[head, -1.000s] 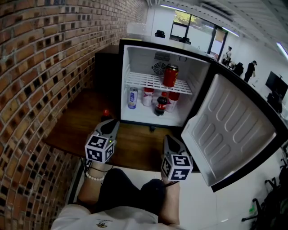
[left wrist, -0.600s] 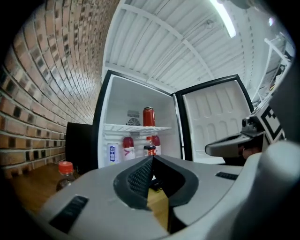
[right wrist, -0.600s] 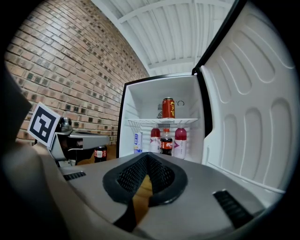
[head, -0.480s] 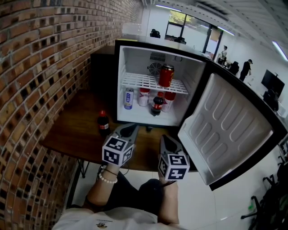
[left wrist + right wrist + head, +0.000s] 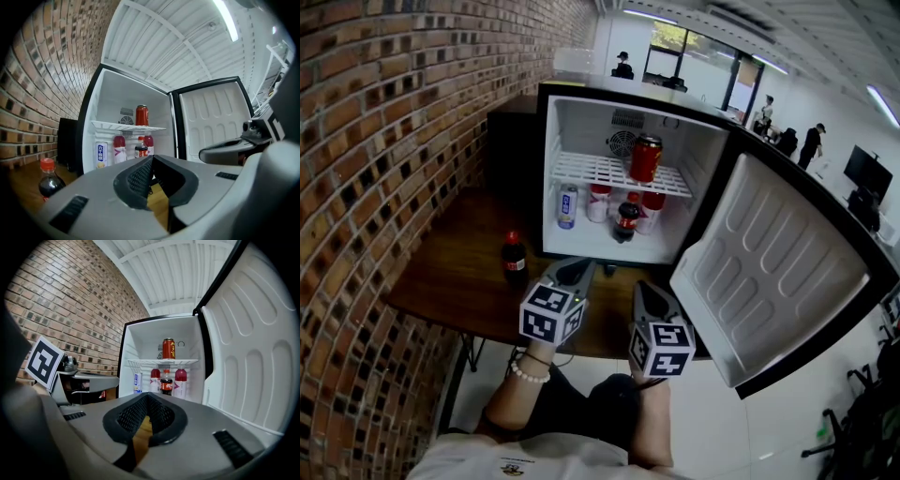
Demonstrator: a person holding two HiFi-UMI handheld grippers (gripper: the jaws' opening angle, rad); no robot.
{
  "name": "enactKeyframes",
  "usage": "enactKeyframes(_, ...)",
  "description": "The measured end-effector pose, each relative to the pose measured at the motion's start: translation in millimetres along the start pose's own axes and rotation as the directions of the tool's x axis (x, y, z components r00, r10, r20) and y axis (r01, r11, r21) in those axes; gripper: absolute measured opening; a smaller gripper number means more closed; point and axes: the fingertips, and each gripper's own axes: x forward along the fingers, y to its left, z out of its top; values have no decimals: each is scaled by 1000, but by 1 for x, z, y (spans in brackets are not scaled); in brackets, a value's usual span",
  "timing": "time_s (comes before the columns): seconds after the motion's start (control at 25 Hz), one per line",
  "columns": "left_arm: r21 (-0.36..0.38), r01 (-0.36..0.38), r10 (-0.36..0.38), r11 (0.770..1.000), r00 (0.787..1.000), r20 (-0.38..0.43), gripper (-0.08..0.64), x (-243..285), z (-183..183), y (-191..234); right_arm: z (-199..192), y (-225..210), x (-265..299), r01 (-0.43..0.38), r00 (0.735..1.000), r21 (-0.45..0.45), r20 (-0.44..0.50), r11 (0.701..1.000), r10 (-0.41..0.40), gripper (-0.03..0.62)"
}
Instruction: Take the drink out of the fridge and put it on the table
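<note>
Drink [image 5: 515,258] stood upright on the surface [image 5: 450,281], left of the nearer, clenched left tool [image 5: 577,270]; right tool [image 5: 645,291] clenched too.

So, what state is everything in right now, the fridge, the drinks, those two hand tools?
Fridge door: swung wide open.
Cola bottle: capped, upright on the table.
Red can: upright on the wire shelf.
Left gripper: fingers shut, empty.
Right gripper: fingers shut, empty.

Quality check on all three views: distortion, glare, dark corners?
Head view: strong fisheye, brick wall bows, fridge interior bright but readable. Left gripper view: black corners, ceiling light glares. Right gripper view: same black corners, door bulges.
</note>
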Motion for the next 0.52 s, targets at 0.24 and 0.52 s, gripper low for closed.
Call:
enactKeyframes(0.24,-3,-34,34,999,999,-6,-2,-2,-3,11,0,1,3,-6,1000,-1,0,1000,6,12)
enactKeyframes(0.52,-11,-48,48,999,999,1,-2,-4,0,20,3,2,4,-8,1000,-5,5,1000,8,12)
